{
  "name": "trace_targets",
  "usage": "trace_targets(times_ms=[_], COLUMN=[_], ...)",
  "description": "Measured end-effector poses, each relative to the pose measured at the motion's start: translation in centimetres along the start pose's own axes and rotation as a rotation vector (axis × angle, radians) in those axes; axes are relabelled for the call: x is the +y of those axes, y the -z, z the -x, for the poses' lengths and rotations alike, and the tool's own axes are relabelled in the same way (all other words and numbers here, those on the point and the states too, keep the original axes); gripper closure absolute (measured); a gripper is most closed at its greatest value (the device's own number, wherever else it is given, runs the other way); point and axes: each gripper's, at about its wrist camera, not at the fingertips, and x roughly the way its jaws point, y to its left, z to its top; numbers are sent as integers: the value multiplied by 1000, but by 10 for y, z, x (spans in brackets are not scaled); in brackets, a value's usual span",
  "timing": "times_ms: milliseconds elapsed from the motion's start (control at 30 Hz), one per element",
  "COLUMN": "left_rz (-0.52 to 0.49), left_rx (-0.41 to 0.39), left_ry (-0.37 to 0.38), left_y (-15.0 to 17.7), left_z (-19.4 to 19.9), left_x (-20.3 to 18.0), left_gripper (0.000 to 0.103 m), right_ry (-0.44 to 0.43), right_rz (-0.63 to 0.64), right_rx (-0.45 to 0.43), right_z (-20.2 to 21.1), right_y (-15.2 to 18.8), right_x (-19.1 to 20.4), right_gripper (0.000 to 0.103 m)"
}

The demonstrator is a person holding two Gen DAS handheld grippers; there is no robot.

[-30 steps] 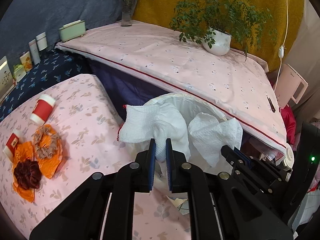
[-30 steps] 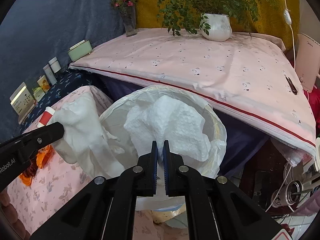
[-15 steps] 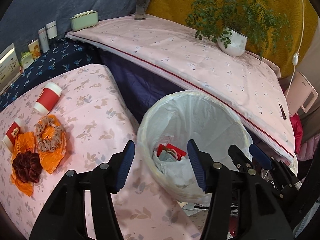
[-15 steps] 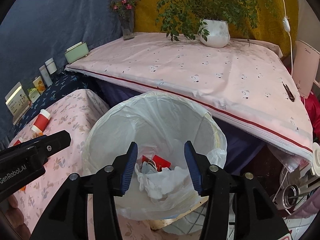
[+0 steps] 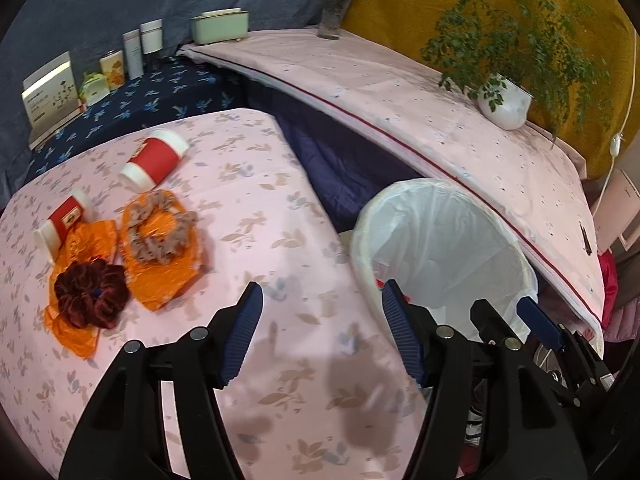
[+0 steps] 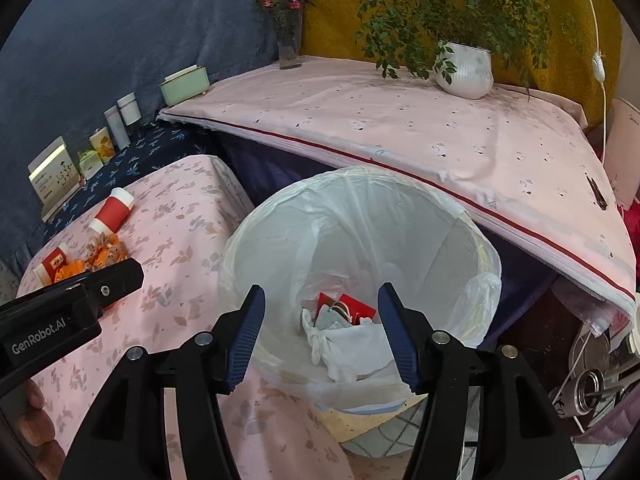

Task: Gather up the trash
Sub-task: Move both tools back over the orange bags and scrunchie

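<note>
My right gripper (image 6: 320, 330) is released w/ nothing between the blue pads (image 6: 245, 334); jaws have just been opening, and they hang over the mouth of the trash bin (image 6: 486, 256), which has a white liner. Down in the bin I see crumpled white paper towels (image 6: 344, 346) on top of a red packet (image 6: 354, 307), so that trash is already inside. My left gripper (image 5: 322, 334) is also spread, empty, jaws just been opening too; it points down at the pink floral tablecloth (image 5: 256, 200), w/ its right finger over the bin's near rim. From the right wrist cam the left gripper's black body shows at the left edge, and fingers of a hand (image 6: 34, 420) under it. Further out on the cloth, trash not yet collected: two orange wrappers (image 5: 162, 258) lying side by side, a dark red scrunchie (image 5: 90, 294) on one, a beige scrunchie (image 5: 160, 226) on the other. Just beyond them two red cups w/ white ends lie on their sides, the larger (image 5: 154, 158) farther back, the smaller (image 5: 60, 220) touching the left wrapper. Behind the bin a second pink-covered table (image 6: 400, 128) carries a white planter (image 6: 466, 68), a vase of pink flowers (image 6: 289, 38) and a pale green box (image 6: 185, 85). Small containers line the navy cloth (image 5: 160, 96) at the wall.
</note>
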Motion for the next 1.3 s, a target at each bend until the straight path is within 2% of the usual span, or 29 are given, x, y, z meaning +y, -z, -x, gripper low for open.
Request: trace_targets(times_ms=[367,867,1300], left_rz=[129,295,384], left_rx=[-21,-16,-3], left_ry=[-76,-160,-186], left_y=[14,42,55], left_z=[19,36,36], left_x=[71,168,230], left_gripper=[37,35,35], right_ry=[-44,-139,-210], right_rz=[86,216,270], right_rx=[4,43,80], right_z=[9,7,-6], right_y=[11,31,39], right_x=[54,139,190], right_gripper=[42,42,42])
